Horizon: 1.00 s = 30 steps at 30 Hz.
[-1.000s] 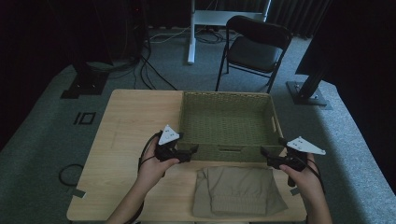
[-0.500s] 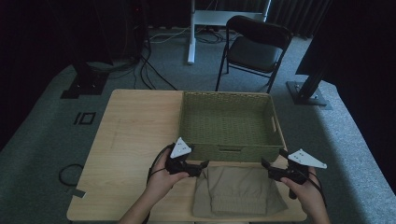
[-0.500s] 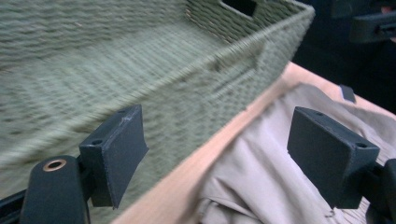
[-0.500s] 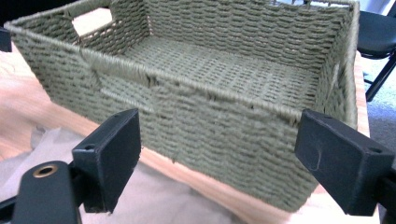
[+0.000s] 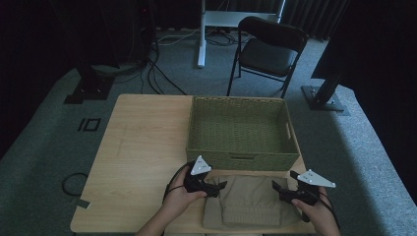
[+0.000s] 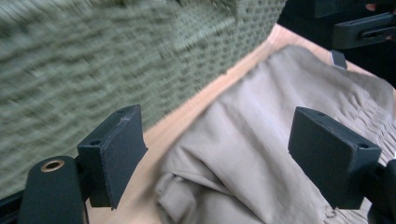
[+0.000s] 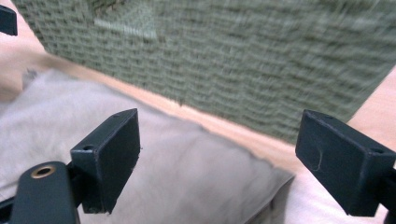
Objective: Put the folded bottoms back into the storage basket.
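A folded beige garment (image 5: 250,201) lies at the table's near edge, just in front of a green woven basket (image 5: 242,131). My left gripper (image 5: 220,187) hovers at the garment's left far corner with its jaws open, and the cloth (image 6: 261,154) lies below the gap between them. At the garment's right side my right gripper (image 5: 276,189) is also open, with the cloth (image 7: 177,172) and the basket wall (image 7: 243,60) ahead of its jaws. Neither gripper's pads press on the fabric.
The basket is empty and takes up the table's far right half. The bare wooden tabletop (image 5: 142,147) stretches to the left. Beyond the table stand a black folding chair (image 5: 268,51) and stand bases with cables on the grey carpet.
Both hands have drawn back from the basket's front wall toward the near edge and sunk lower. They now sit at the two sides of the garment.
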Motion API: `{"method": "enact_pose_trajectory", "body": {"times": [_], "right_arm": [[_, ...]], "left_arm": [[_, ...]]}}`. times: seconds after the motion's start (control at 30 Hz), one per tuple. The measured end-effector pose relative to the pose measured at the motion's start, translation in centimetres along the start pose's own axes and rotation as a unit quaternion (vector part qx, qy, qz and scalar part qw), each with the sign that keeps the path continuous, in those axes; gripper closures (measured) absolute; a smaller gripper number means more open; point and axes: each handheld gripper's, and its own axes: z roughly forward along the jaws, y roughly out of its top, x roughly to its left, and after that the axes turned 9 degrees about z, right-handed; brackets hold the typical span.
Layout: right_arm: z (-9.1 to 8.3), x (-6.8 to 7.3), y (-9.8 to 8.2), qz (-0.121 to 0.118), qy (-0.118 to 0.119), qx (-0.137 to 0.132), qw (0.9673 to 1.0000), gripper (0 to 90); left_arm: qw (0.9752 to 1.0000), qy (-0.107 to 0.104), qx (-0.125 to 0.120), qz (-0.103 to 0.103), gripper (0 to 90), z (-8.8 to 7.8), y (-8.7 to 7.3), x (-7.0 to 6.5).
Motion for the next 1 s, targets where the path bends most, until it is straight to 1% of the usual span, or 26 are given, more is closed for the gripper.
{"method": "enact_pose_trajectory", "body": {"times": [0.07,0.1,0.13,0.2,0.27,0.37,0.47,0.53,0.67,0.73,0.87,0.93,1.0], "right_arm": [[0.5,-0.1,-0.5,0.006,0.001,0.006,1.0,13.4],[0.7,-0.2,-0.8,0.004,0.002,0.01,0.9999,13.4],[0.8,-0.3,-1.0,0.004,0.001,0.013,0.9999,13.3],[1.2,-0.5,-1.3,0.005,0.0,0.017,0.9998,13.3],[1.3,-0.6,-1.5,0.005,-0.003,0.022,0.9997,12.8],[1.4,-0.7,-1.8,0.0,-0.011,0.026,0.9996,12.5],[1.6,-1.0,-2.3,0.005,-0.016,0.033,0.9993,12.2],[1.7,-1.2,-2.5,0.007,-0.021,0.037,0.9991,12.2],[1.9,-1.3,-2.8,0.013,-0.022,0.045,0.9987,12.2],[2.1,-1.4,-3.0,0.013,-0.023,0.049,0.9985,12.2],[2.3,-1.5,-3.1,0.013,-0.024,0.056,0.9981,12.1],[2.4,-1.5,-3.2,0.015,-0.024,0.063,0.9976,12.1],[2.6,-1.6,-3.3,0.014,-0.024,0.07,0.9972,12.1]], "left_arm": [[0.9999,-0.008,0.011,0.001,19.4,0.4,-0.5,-0.4],[0.9998,-0.012,0.016,0.003,19.5,0.6,-0.7,-0.5],[0.9997,-0.016,0.02,-0.001,19.4,0.9,-1.1,-0.8],[0.9994,-0.017,0.029,-0.001,19.4,1.2,-1.5,-0.9],[0.9992,-0.015,0.036,-0.005,19.4,1.5,-1.8,-1.0],[0.9991,-0.01,0.037,-0.016,19.4,1.8,-2.2,-1.1],[0.9989,-0.003,0.045,-0.017,19.4,2.0,-2.5,-1.0],[0.9986,0.004,0.047,-0.022,19.4,2.1,-2.7,-1.0],[0.9981,0.006,0.056,-0.026,19.3,2.1,-3.1,-1.2],[0.9975,0.009,0.062,-0.033,19.3,2.2,-3.4,-1.3],[0.9972,0.012,0.063,-0.04,19.2,2.5,-3.7,-1.4],[0.9966,0.02,0.067,-0.044,19.2,2.5,-3.7,-1.3],[0.9965,0.022,0.067,-0.045,19.2,2.6,-3.7,-1.3]]}}
